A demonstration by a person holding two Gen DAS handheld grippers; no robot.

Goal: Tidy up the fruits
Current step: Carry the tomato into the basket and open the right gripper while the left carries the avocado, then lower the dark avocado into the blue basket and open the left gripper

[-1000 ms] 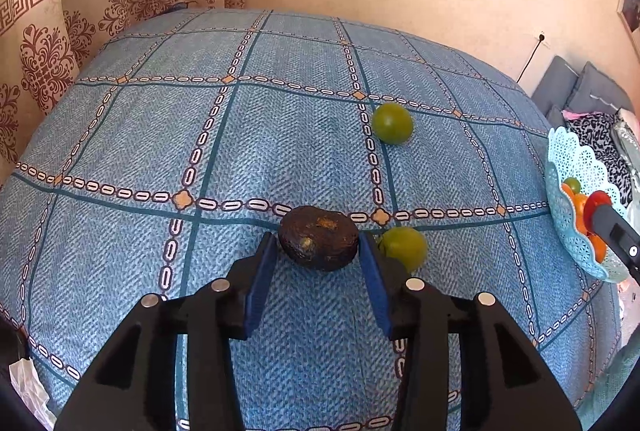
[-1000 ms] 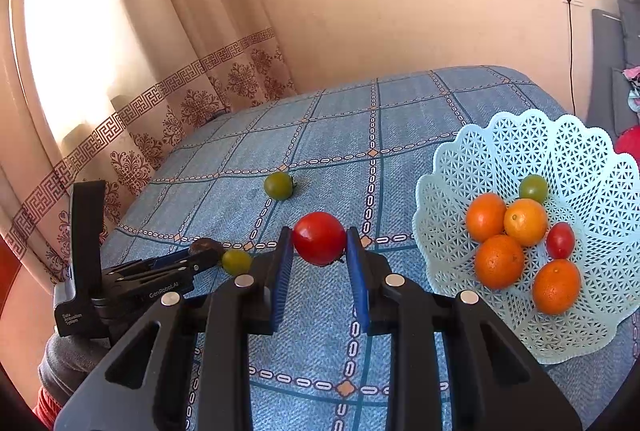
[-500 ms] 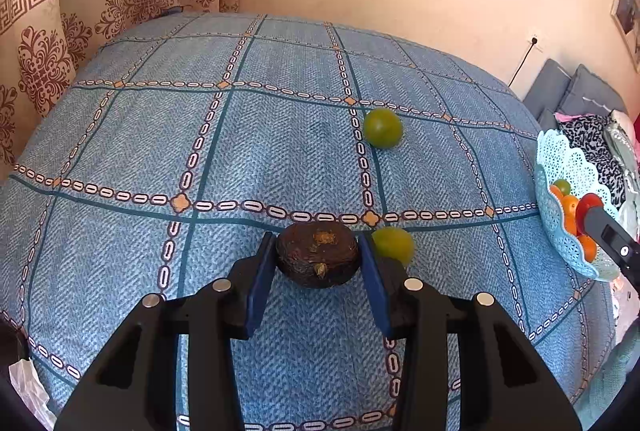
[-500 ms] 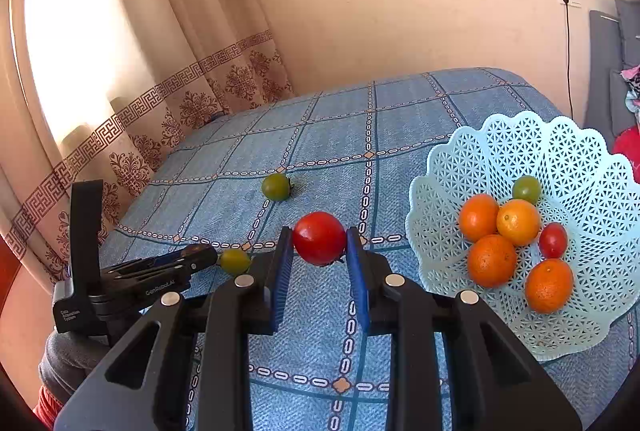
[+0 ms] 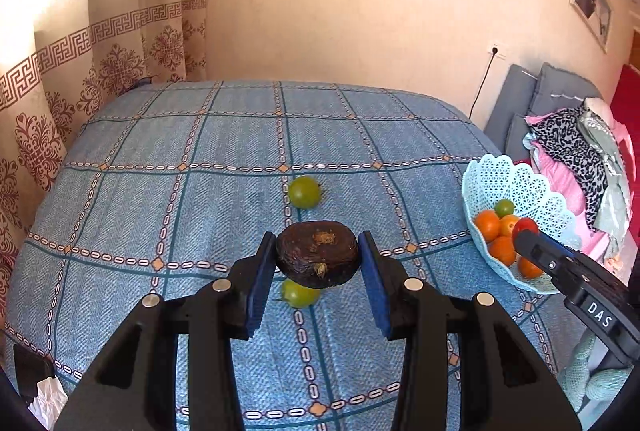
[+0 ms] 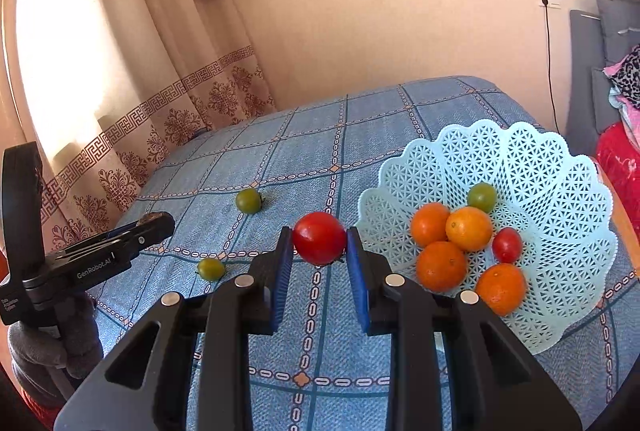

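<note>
the left tongs [image 5: 318,257] are clamped on a dark, wrinkled avocado [image 5: 317,254], lifted over the blue woven bedspread [image 5: 160,199], well short of the pale lattice plastic basket [image 6: 552,199]. the right tongs [image 6: 319,251] are clamped on a smooth, glossy red tomato [image 6: 319,238] just beside the basket's scalloped rim. carry each over the rim, lower among the oranges [image 6: 440,265], then release gently; round fruit would likely roll. two green tomatoes [image 6: 248,200] lie on the bed, away from the basket.

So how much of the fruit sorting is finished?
Six fruits already sit in the basket. In hand: the right gripper holds a red tomato, and the left gripper holds a dark avocado. Left: two green tomatoes on the bedspread.
</note>
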